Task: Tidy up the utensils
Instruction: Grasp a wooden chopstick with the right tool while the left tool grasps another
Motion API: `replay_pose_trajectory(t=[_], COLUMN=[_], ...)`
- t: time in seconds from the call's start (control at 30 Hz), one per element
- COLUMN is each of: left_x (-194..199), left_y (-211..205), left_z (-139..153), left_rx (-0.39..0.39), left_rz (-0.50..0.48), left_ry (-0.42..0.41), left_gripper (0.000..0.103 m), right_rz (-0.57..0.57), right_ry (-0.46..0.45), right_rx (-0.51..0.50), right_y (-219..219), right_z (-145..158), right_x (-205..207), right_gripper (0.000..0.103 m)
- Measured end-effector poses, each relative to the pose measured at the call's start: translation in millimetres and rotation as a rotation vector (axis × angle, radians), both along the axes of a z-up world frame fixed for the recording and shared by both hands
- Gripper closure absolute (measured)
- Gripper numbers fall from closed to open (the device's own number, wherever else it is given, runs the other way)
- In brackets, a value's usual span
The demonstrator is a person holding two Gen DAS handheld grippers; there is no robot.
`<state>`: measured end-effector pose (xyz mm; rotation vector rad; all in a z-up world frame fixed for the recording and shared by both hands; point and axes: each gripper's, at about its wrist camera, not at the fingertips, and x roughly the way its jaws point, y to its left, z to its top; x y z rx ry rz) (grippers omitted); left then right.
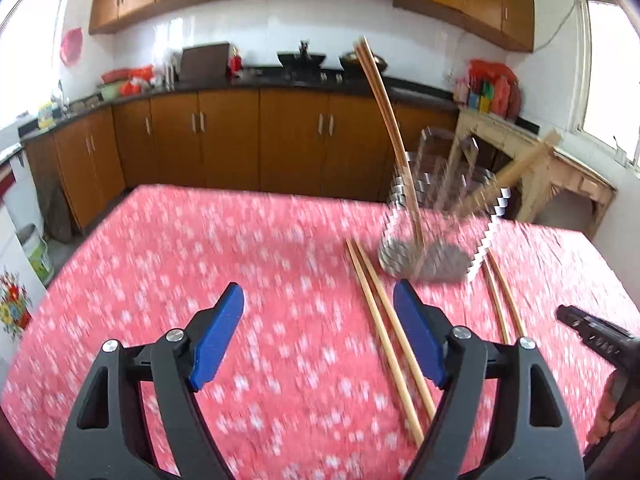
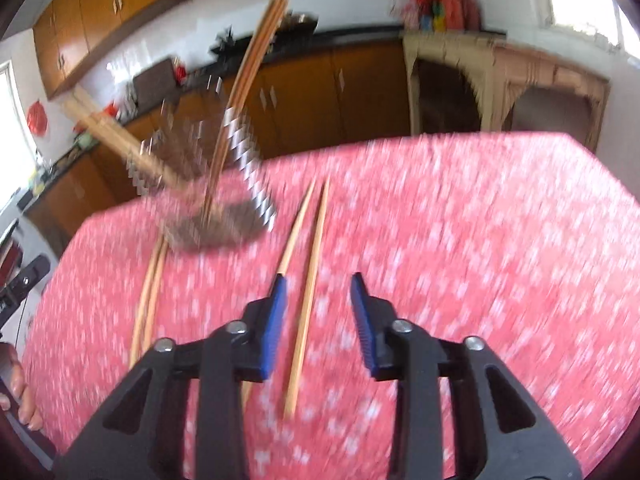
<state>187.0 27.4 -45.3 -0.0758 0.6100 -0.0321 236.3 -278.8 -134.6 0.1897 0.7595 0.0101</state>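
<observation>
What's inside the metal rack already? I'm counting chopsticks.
The metal rack holds two leaning bunches of chopsticks. Blur hides the count; their lower ends are hidden inside.

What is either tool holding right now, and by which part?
Nothing. The left tool is open over bare tablecloth. The right tool is open with one chopstick of the right pair lying between its pads, untouched.

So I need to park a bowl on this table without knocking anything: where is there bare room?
Free: the tablecloth left of the near chopstick pair, and right of the other pair. Crowded: around the wire holder, flanked by both pairs.
</observation>
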Motion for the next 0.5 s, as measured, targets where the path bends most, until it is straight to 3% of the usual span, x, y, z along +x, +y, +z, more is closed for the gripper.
replay_pose_trajectory(t=[0.23,0.37,0.43,0.5], left_x=[-21.9,-23.8,-22.4,-21.7], left_y=[-13.8,-22.8,-25.5,-27.8], left_z=[-27.1,-40.7,-46.1,-50.7], left_rx=[0.011,0.016,0.001,-0.014], left_rz=[-0.046,-0.070,-0.081,-0.092], left_ry=[0.043,0.080,0.105,0.125], left_gripper=[0.024,0.024,0.024,0.025], right_rz=[0.048,0.028,0.006,-0.023], right_ry=[0.070,0.083,0.086,0.095], right_rx=[-0.050,-0.072,-0.092,-0.066], right_y=[26.4,27.8,25.8,21.1], right_z=[-31.7,-32.7,-30.9,-30.9], right_x=[-15.5,-9.9,-7.8,-6.5], right_gripper=[0.075,0.084,0.094,0.095])
